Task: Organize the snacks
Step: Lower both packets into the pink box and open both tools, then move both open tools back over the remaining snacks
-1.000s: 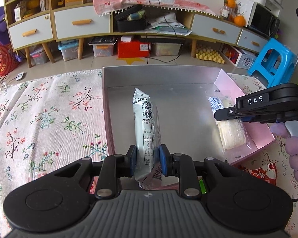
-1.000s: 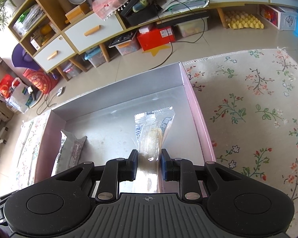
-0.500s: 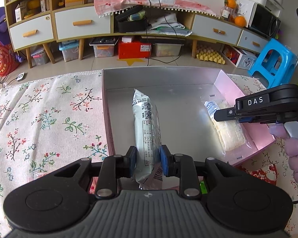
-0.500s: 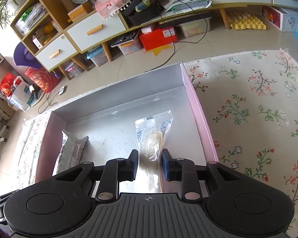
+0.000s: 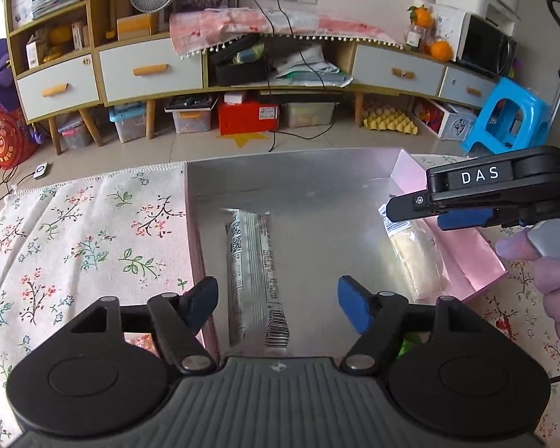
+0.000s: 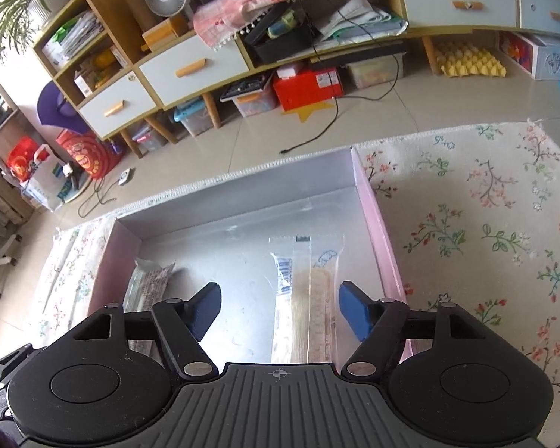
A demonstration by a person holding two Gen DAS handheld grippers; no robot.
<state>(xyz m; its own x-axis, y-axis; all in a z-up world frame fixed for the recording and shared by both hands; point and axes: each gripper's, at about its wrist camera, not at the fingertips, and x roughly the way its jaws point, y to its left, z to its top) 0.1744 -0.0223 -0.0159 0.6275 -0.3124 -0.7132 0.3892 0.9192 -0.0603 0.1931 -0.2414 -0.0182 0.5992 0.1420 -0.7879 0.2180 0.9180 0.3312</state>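
Note:
A pink box with a silver inside (image 5: 302, 183) (image 6: 377, 220) sits on the flowered cloth. A silver snack packet (image 5: 255, 276) (image 6: 149, 283) lies flat on the box floor along its left wall. My left gripper (image 5: 278, 298) is above it, jaws opening, pads well clear of the packet. A clear packet with a pale biscuit (image 6: 310, 298) (image 5: 414, 257) lies flat near the right wall. My right gripper (image 6: 276, 306) (image 5: 444, 209) hovers over it, jaws opening too, nothing pressed between the pads. A gloved hand (image 5: 556, 283) holds that gripper.
The flowered cloth (image 5: 78, 231) (image 6: 485, 224) spreads on both sides of the box. Beyond the table edge is tiled floor, a long cabinet with drawers (image 5: 149, 71), storage boxes under it, and a blue stool (image 5: 504, 119) at the right.
Both grippers have let go: each was shut on its packet held on edge, and now the jaws stand wide and both packets lie flat on the box floor.

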